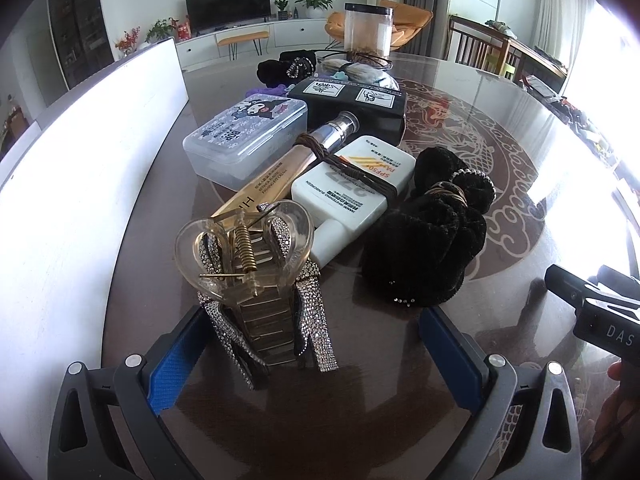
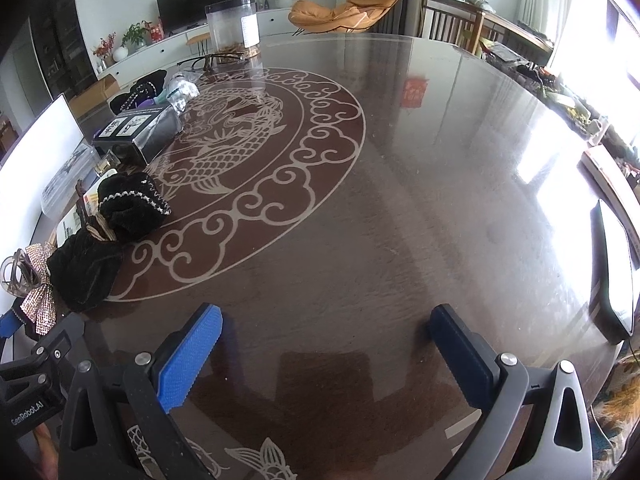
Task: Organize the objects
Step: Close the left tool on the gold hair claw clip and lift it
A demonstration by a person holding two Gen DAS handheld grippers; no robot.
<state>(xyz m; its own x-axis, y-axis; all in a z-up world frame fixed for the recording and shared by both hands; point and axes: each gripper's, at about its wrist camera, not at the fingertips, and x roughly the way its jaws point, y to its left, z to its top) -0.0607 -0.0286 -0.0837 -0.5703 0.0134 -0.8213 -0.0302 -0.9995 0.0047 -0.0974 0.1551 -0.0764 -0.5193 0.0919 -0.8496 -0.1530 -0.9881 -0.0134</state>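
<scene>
Glass covers the dark round table (image 2: 400,200). One clear hair claw (image 1: 256,276) with rhinestone ribbons stands between the spread fingers of the left gripper (image 1: 312,356). Beyond it lie one gold tube (image 1: 276,176), one white sunscreen bottle (image 1: 356,196), two black scrunchies (image 1: 432,240), one clear plastic box (image 1: 248,136) and one black box (image 1: 356,108). The right gripper (image 2: 324,356) hangs spread over bare tabletop.

One clear rhinestone hair claw (image 1: 256,276), two black velvet scrunchies (image 1: 432,236) (image 1: 286,65), one white sunscreen bottle (image 1: 356,192), one gold tube (image 1: 280,168), one clear plastic box (image 1: 246,138), one black box (image 1: 352,106), one lidded jar (image 1: 368,30).
</scene>
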